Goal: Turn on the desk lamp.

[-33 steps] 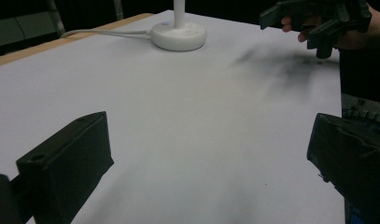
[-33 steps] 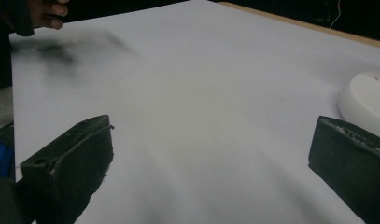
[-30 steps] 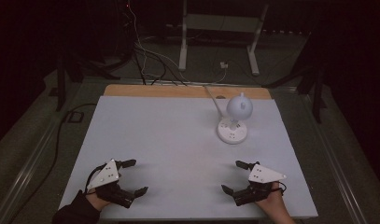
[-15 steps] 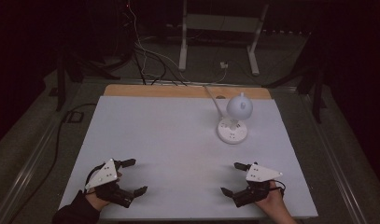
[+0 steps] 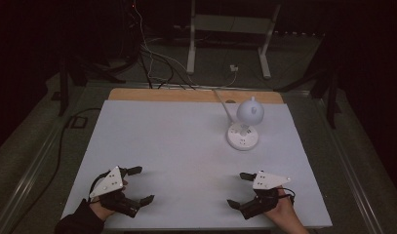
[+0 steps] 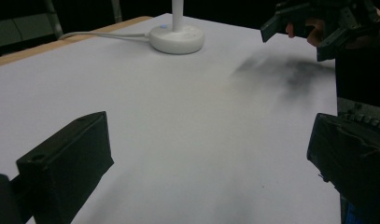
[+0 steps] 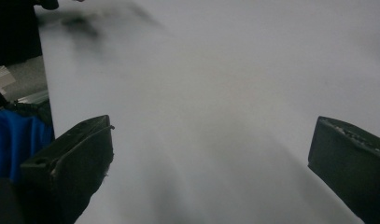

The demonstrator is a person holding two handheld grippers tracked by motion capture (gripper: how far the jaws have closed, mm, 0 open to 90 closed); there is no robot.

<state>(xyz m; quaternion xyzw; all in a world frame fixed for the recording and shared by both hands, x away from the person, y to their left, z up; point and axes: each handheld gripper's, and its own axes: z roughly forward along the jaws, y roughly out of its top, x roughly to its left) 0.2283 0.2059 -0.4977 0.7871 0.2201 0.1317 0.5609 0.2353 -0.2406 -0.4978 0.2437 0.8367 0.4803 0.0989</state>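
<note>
Near the table's (image 5: 186, 146) front edge, both claws, left (image 5: 143, 185) and right (image 5: 239, 190), gape empty, pointing inward.

A dark room: grey floor (image 5: 35, 146) strewn with cables (image 5: 152, 53), a white metal stand (image 5: 230, 29) behind the white table (image 5: 176, 141) (wooden far edge).

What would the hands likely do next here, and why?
Probably the right gripper reaches forward toward the white desk lamp, the nearest thing on the table. Both it and the left gripper are open, hold nothing and sit at the near edge, well short of the lamp.
</note>
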